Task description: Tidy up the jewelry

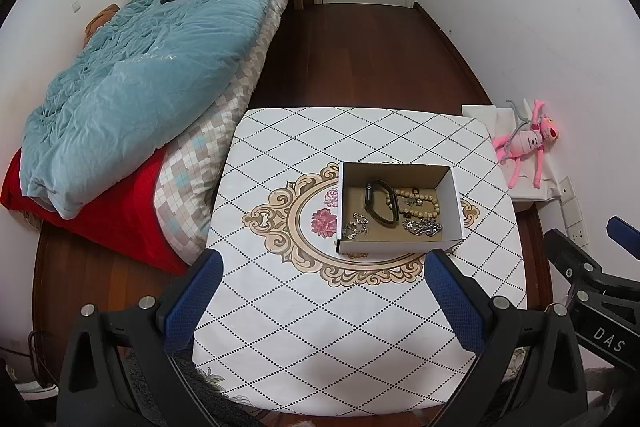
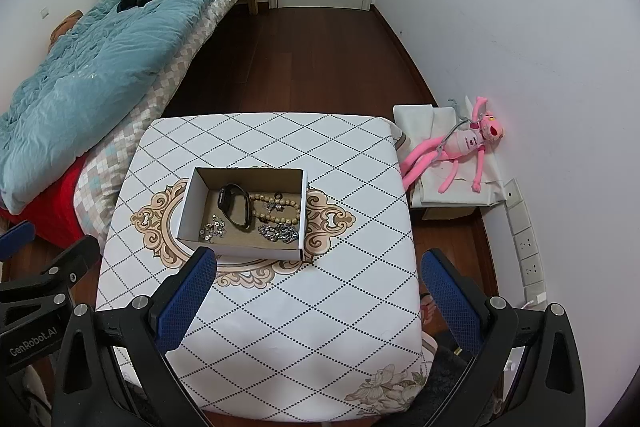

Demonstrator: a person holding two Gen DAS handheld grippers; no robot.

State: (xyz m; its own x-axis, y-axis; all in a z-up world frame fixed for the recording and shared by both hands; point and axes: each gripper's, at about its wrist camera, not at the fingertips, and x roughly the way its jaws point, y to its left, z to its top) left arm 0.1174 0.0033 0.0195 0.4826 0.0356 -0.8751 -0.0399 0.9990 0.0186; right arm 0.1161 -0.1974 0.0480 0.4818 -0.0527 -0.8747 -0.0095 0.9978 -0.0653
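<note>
Box [image 1: 400, 247] on bench [image 1: 320, 327] just ahead of both claws, left [image 1: 320, 301] and right [image 2: 316, 301], spread wide, empty; long axis crosswise.

My left gripper [image 1: 322, 297] hangs above the table [image 1: 304, 347], jaws spread wide, holding nothing. Ahead sits a cardboard box [image 1: 400, 245] holding a black smartwatch [image 1: 380, 203], a wooden bead bracelet [image 1: 420, 201] and silver chains [image 1: 422, 227]. My right gripper [image 1: 592, 267] shows at the right edge.

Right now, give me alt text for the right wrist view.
An open box on a table holds a watch, beads and chains. The right gripper, open and empty, hovers before it.
</note>
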